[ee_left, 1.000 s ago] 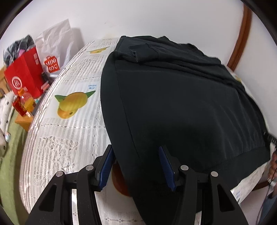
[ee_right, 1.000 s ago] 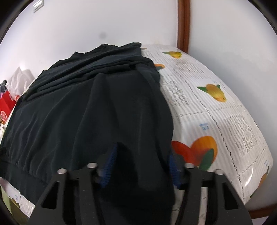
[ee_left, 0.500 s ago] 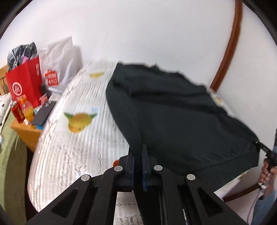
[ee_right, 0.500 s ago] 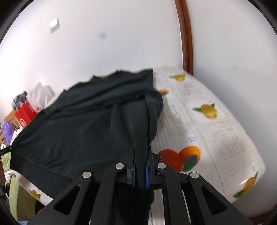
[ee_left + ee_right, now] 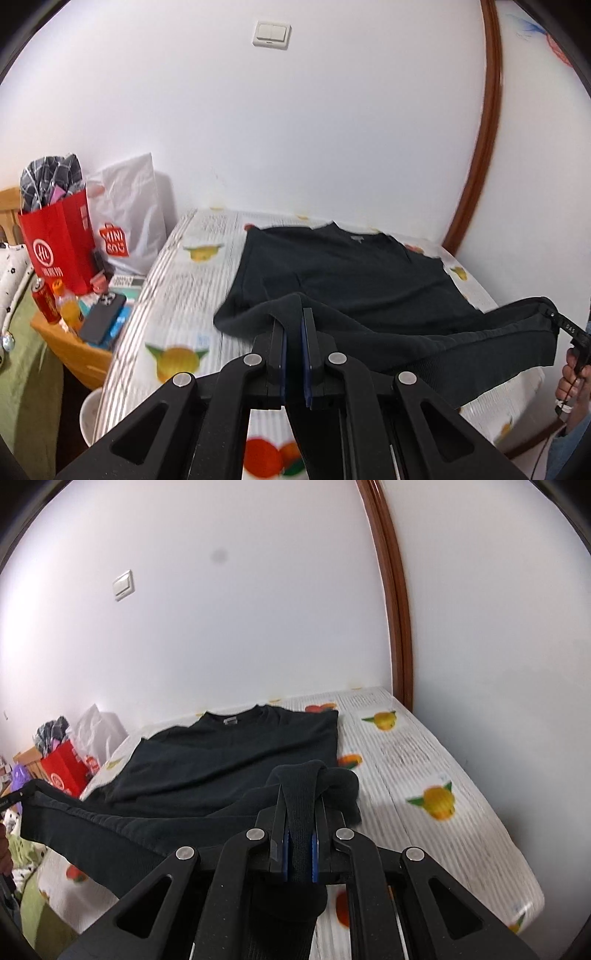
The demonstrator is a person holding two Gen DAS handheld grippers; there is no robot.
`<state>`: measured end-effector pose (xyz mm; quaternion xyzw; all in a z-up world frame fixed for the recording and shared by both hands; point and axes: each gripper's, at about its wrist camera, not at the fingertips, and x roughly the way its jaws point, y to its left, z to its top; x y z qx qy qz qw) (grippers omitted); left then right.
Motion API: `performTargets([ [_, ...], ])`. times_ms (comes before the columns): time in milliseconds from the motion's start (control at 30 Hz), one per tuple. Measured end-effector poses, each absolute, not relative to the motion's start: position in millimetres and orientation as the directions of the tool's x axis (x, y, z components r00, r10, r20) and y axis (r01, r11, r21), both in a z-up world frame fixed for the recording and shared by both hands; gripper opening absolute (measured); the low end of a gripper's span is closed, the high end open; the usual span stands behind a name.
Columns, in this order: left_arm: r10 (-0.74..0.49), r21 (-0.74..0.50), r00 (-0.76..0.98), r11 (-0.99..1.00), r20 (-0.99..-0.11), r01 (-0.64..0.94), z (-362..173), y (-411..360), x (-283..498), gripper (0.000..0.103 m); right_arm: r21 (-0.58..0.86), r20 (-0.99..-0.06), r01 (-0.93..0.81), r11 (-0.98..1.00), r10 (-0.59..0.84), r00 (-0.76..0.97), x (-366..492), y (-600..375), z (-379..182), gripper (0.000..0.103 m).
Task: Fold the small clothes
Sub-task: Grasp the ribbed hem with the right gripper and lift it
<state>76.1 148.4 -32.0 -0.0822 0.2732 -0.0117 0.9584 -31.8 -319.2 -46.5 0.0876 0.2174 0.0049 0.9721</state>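
Red paper bag (image 5: 61, 243) stuffed with checked cloth far left, fruit-print bedspread (image 5: 184, 295) against white wall, left gripper (image 5: 293, 325) and right gripper (image 5: 300, 814) each pinching the black sweater (image 5: 354, 280) hem.

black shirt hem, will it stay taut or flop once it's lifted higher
Likely floppy: the shirt hem sags between the left gripper and right gripper. Probably light, since thin pinches hold it up. The ribbed edge bunches at each pinch and shows no sign of slipping.

A white tablecloth (image 5: 177, 295) printed with fruit covers the table. Beside it, a red paper bag (image 5: 59, 243) and a white shopping bag (image 5: 129, 214) stand against the wall, near a red can (image 5: 44, 302), an orange bottle (image 5: 70, 310) and a dark phone (image 5: 101, 319). A light switch (image 5: 271, 33) sits high on the wall.
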Motion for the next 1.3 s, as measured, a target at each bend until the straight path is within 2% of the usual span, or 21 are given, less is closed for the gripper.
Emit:
performTargets([
  [267, 0.034, -0.086, 0.853, 0.992, -0.521, -0.092, -26, 143, 143, 0.007, 0.151, -0.442, 0.042, 0.988, 0.029, 0.896, 52, -317, -27, 0.008],
  [400, 0.063, -0.071, 0.832, 0.99, -0.551, -0.122, -36, 143, 185, 0.007, 0.165, -0.469, 0.054, 0.985, 0.03, 0.883, 96, -318, -30, 0.008],
  [700, 0.088, -0.04, 0.759, 0.988, -0.645, -0.149, -85, 146, 256, 0.007, 0.162, -0.568, 0.082, 0.983, 0.025, 0.823, 182, -319, -72, 0.008],
  [1067, 0.086, -0.029, 0.693, 0.988, -0.716, -0.151, -117, 153, 285, 0.01, 0.14, -0.669, 0.126, 0.982, 0.0, 0.743, 236, -318, -119, 0.01],
  [1167, 0.074, -0.037, 0.688, 0.989, -0.722, -0.146, -116, 154, 284, 0.012, 0.129, -0.685, 0.119, 0.984, 0.002, 0.728, 231, -317, -117, 0.015],
  [1233, 0.084, -0.02, 0.684, 0.99, -0.724, -0.142, -112, 153, 279, 0.021, 0.122, -0.689, 0.097, 0.988, 0.014, 0.725, 221, -316, -112, 0.021],
  [1300, 0.098, 0.002, 0.688, 0.99, -0.719, -0.138, -108, 154, 270, 0.03, 0.119, -0.684, 0.07, 0.99, 0.031, 0.729, 205, -317, -106, 0.042],
])
